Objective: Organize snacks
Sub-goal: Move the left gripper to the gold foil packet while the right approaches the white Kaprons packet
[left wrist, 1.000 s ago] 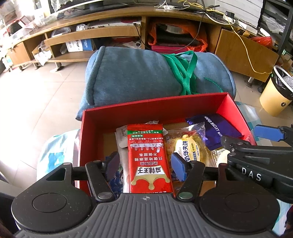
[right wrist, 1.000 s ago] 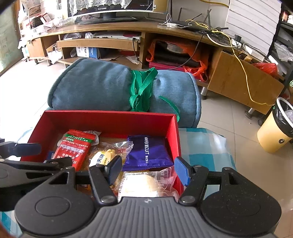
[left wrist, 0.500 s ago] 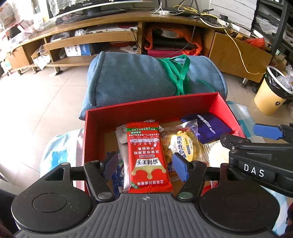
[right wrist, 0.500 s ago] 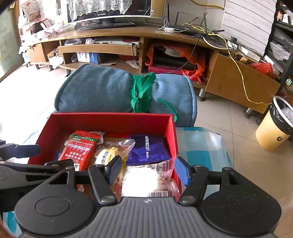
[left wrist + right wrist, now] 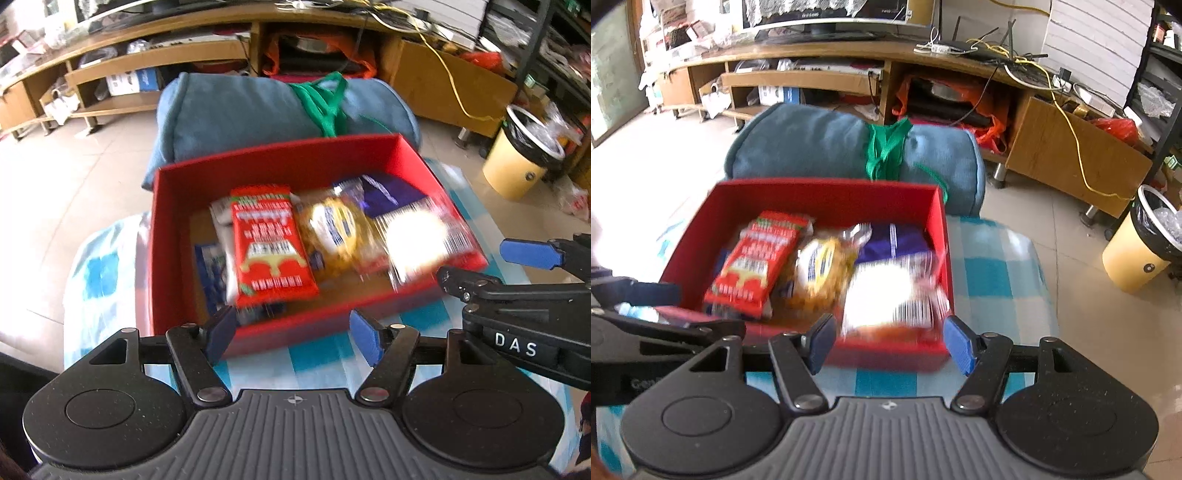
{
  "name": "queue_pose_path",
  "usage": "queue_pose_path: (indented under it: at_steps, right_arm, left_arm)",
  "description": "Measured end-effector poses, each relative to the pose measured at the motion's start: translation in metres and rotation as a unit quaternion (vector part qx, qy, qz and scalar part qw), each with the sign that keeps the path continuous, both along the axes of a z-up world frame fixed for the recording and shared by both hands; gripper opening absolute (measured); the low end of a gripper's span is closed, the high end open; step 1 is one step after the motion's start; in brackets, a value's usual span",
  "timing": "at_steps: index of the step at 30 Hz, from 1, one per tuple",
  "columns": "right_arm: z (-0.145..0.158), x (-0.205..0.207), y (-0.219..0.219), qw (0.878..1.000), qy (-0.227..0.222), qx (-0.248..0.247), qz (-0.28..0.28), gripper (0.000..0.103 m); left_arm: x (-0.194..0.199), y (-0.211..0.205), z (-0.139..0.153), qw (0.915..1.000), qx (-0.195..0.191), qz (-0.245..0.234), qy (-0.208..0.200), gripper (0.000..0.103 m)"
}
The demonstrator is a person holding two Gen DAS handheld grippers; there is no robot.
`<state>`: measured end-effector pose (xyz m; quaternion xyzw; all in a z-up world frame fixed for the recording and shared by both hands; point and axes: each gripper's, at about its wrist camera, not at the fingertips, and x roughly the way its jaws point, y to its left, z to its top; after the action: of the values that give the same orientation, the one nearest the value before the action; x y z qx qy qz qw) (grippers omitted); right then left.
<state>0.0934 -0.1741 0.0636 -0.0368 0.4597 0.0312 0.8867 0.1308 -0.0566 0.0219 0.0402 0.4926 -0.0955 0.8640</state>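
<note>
A red box (image 5: 280, 162) sits on a blue-and-white checked cloth (image 5: 321, 356), open at the top and holding the snacks side by side. On the left lies a red packet (image 5: 267, 243) with white and yellow print and a green strip at its far end. Next to it is a clear wrapper holding a golden pastry (image 5: 338, 236) with a white and blue label. A purple packet (image 5: 388, 192) lies at the far right corner, and a clear packet (image 5: 421, 236) with something pale inside and a barcode overlaps its near edge. A blue packet (image 5: 212, 273) shows by the box's left wall. All are blurred, so the print cannot be read.

The left gripper (image 5: 293, 334) hangs just short of the box's near wall, its jaws wide apart and empty. The right gripper (image 5: 890, 341) is likewise spread wide with nothing between its fingers, at the box's near right corner. A rolled blue cushion (image 5: 820, 147) tied with green strap lies behind the box.
</note>
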Motion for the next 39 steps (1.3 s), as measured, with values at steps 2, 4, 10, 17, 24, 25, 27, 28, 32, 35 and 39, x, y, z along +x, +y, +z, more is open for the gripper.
queue_pose_path:
  at_steps: [2, 4, 10, 17, 24, 25, 27, 28, 32, 35, 39]
  right_arm:
    - [-0.004, -0.010, 0.000, 1.000, 0.011, 0.000, 0.001, 0.062]
    - [-0.008, -0.019, 0.000, 1.000, 0.018, -0.004, 0.003, 0.062]
    - [-0.016, -0.041, 0.001, 0.999, 0.034, 0.001, 0.003, 0.062]
    - [-0.029, -0.074, 0.016, 0.997, 0.067, 0.009, 0.020, 0.062]
    - [-0.047, -0.113, 0.045, 0.994, 0.095, 0.003, 0.055, 0.062]
    - [-0.049, -0.116, 0.049, 0.994, 0.096, 0.001, 0.057, 0.062]
    - [-0.052, -0.118, 0.056, 0.995, 0.091, -0.006, 0.049, 0.062]
    - [-0.054, -0.117, 0.059, 0.995, 0.088, -0.011, 0.042, 0.062]
    - [-0.063, -0.111, 0.067, 0.997, 0.072, -0.021, 0.011, 0.064]
    - [-0.071, -0.110, 0.072, 0.997, 0.066, -0.037, 0.008, 0.069]
    - [-0.069, -0.115, 0.073, 0.995, 0.071, -0.062, 0.025, 0.074]
  left_arm:
    - [-0.007, -0.001, -0.002, 0.9999, 0.003, -0.009, 0.003, 0.075]
    - [-0.013, -0.002, -0.004, 0.9998, 0.007, -0.015, 0.005, 0.075]
    - [-0.029, -0.004, -0.013, 0.9993, 0.016, -0.031, 0.016, 0.075]
    - [-0.047, 0.001, -0.021, 0.9985, 0.025, -0.041, 0.028, 0.076]
    - [-0.055, 0.008, -0.025, 0.9978, 0.020, -0.048, 0.041, 0.077]
    - [-0.055, 0.008, -0.025, 0.9978, 0.018, -0.049, 0.042, 0.077]
    - [-0.056, 0.007, -0.026, 0.9977, 0.018, -0.051, 0.042, 0.077]
    - [-0.057, 0.006, -0.026, 0.9976, 0.018, -0.053, 0.042, 0.077]
    - [-0.058, 0.002, -0.028, 0.9972, 0.019, -0.058, 0.044, 0.078]
    - [-0.059, 0.001, -0.030, 0.9970, 0.020, -0.059, 0.046, 0.078]
    - [-0.058, 0.003, -0.031, 0.9970, 0.019, -0.056, 0.049, 0.078]
